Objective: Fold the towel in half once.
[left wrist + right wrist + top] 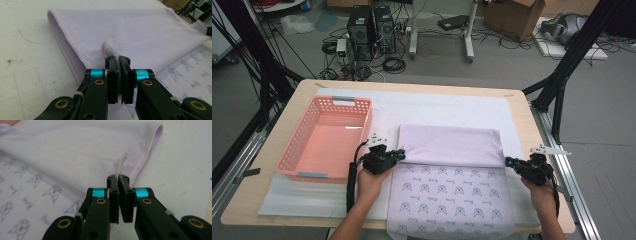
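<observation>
Lilac towel (452,170) near edge cut off | left gripper (119,60), right gripper (118,178) pinching folded corners

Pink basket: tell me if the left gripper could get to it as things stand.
Probably not yet: the left gripper is shut on the lilac towel. The pink basket sits close beside it, nothing between.

basket (325,137) sits on the table (522,112) at the left, towel (452,185) just right of it, hanging over the near edge
</observation>
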Demonstrator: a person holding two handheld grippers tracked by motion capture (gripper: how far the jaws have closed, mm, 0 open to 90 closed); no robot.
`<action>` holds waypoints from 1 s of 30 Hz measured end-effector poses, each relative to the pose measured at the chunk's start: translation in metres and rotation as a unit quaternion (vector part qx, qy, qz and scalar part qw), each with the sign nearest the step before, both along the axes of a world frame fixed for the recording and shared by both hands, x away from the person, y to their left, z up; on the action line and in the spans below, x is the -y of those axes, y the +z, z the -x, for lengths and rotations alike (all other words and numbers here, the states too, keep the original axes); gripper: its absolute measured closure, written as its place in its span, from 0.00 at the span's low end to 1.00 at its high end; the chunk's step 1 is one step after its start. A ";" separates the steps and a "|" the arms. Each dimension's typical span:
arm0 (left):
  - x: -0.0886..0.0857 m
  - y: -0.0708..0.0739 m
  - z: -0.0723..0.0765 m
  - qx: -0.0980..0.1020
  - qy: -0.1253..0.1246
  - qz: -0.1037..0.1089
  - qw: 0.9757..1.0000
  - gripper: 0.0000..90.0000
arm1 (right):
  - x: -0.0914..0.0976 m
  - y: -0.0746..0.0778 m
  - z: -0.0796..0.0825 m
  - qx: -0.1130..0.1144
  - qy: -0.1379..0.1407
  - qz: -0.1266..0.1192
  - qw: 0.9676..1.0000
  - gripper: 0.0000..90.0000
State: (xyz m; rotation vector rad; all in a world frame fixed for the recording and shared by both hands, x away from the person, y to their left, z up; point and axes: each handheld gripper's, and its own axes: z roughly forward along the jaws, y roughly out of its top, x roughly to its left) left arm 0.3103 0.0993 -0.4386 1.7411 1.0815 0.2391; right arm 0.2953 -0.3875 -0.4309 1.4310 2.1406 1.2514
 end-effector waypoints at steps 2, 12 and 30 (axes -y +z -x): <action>-0.003 -0.002 0.009 0.004 -0.005 -0.003 1.000 0.95 | 0.001 -0.002 0.010 0.003 0.004 0.000 1.000 0.97; -0.011 -0.008 0.054 0.011 -0.035 -0.006 0.999 0.95 | 0.004 0.003 0.052 0.007 0.029 -0.001 1.000 0.97; -0.015 -0.006 0.086 0.004 -0.053 0.007 0.999 0.64 | 0.005 -0.004 0.100 -0.022 0.036 -0.013 0.999 0.71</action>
